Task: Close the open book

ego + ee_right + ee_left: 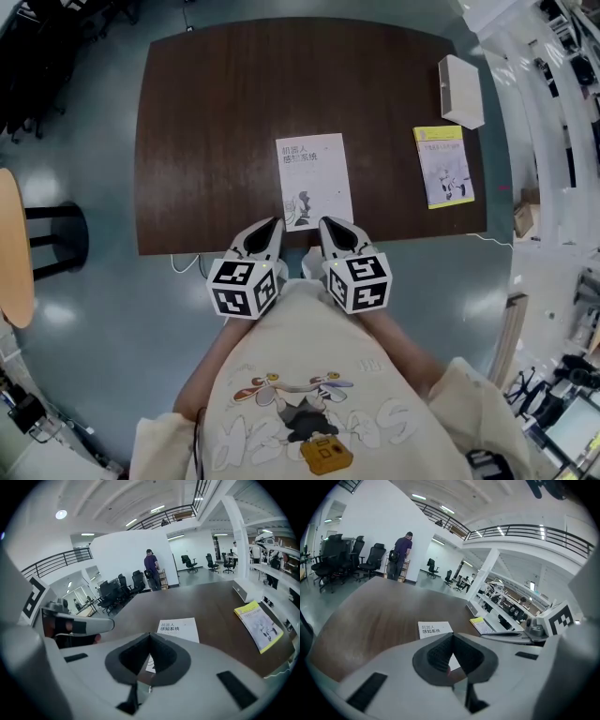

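Book lies closed on the surface; left gripper and right gripper hover at its near edge, fingers pressed together, empty.

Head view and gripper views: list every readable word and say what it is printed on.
"机器人 感知系统": on the cover of the white book, in two lines.
Yellow book: cover print too small to read.
Shirt: lettering distorted, not legible.

Pretty bright, even light from white ceiling strip lamps, soft sheen on the dark brown wooden counter. Gripper views fisheye hard, black corners, blurry foreground.
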Demonstrator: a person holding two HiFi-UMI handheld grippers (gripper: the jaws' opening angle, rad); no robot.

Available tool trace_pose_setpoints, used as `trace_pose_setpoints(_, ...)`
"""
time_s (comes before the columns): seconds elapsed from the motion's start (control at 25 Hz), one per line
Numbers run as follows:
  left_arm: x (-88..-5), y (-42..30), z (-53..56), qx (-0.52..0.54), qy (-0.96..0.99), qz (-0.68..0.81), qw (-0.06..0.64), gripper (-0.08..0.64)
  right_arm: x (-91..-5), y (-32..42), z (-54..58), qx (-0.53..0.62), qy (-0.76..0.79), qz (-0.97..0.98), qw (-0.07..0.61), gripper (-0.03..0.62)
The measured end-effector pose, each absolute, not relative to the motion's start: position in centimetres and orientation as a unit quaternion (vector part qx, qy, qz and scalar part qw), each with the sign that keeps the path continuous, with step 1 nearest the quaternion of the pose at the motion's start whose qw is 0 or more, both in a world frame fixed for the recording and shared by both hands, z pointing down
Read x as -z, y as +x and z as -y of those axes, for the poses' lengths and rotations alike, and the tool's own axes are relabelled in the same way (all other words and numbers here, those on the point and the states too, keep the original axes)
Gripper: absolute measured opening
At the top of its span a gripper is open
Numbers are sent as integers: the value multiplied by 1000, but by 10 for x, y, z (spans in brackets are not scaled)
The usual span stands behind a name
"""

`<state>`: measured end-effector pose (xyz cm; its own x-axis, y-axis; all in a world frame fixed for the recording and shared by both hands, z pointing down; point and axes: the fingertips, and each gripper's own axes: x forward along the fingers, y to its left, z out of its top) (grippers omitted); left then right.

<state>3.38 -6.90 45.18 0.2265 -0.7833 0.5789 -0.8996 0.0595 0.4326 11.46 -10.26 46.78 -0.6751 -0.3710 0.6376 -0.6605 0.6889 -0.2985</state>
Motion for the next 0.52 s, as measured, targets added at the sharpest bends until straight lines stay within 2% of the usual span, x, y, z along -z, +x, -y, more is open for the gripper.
trace_pose_setpoints(0.28,-447,20,63,-65,679,617,392,6,-468,111,97,-281,304,867,278,6)
trace_pose_setpoints(0.52,-427,-14,95,-54,686,633,354,6,-468,68,123,-314,262,873,265,6)
